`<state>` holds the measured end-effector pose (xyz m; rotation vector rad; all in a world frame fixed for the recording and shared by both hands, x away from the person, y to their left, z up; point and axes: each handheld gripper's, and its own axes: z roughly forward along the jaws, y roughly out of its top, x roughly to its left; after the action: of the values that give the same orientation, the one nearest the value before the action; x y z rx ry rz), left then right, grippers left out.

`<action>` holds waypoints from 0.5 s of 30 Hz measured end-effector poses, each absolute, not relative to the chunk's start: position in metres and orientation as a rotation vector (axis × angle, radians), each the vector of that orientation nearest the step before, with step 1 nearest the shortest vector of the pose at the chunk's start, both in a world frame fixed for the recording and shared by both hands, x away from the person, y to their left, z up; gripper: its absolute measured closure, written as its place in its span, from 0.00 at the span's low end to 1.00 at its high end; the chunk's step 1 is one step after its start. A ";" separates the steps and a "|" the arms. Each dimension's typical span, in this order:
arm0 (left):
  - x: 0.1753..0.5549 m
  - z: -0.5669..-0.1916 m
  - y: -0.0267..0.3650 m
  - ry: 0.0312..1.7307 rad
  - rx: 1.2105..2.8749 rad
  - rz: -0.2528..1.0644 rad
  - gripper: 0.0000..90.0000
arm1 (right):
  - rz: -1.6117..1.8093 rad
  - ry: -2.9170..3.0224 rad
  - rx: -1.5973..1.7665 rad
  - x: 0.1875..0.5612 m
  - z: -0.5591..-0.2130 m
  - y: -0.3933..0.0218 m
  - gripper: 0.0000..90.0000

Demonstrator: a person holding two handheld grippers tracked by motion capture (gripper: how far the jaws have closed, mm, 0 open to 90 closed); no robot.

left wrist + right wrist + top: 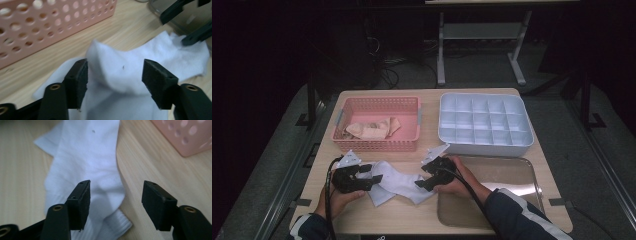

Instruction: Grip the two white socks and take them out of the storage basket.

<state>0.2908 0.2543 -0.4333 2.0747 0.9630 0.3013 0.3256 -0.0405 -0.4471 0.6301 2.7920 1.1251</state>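
Observation:
A white sock (394,182) lies flat on the wooden table (472,222), near its front edge and between my two grippers. My left gripper (371,175) is at the sock's left end; its jaws stand open. In the left gripper view, the sock (125,57) bulges up between the open left gripper (115,75) without touching the pads. My right gripper (423,175) is at the sock's right end, also open. In the right gripper view, the ribbed cuff of the sock (82,155) lies under the left jaw of the right gripper (115,195), and the pads are clear of the cloth.
A pink perforated basket (377,144) stands behind the sock and holds beige socks (372,129). A white tray with several compartments (484,142) stands at the back right. A shallow metal tray (512,175) sits at the front right, under the person's right forearm.

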 end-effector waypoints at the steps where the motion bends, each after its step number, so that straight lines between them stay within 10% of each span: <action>1: 0.293 -0.434 0.251 0.956 2.090 0.312 0.37 | 1.109 2.814 0.617 0.329 -0.450 -0.039 0.41; 9: 0.312 -0.448 0.243 0.961 2.184 0.287 0.56 | 1.077 2.874 0.625 0.338 -0.463 -0.032 0.46; 15: 0.319 -0.453 0.244 0.960 2.230 0.277 0.81 | 1.114 2.860 0.564 0.338 -0.458 -0.036 0.91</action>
<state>0.3187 0.2441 -0.4535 2.2301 0.9600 0.2771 0.3379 -0.0358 -0.4580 0.5642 2.8602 1.1141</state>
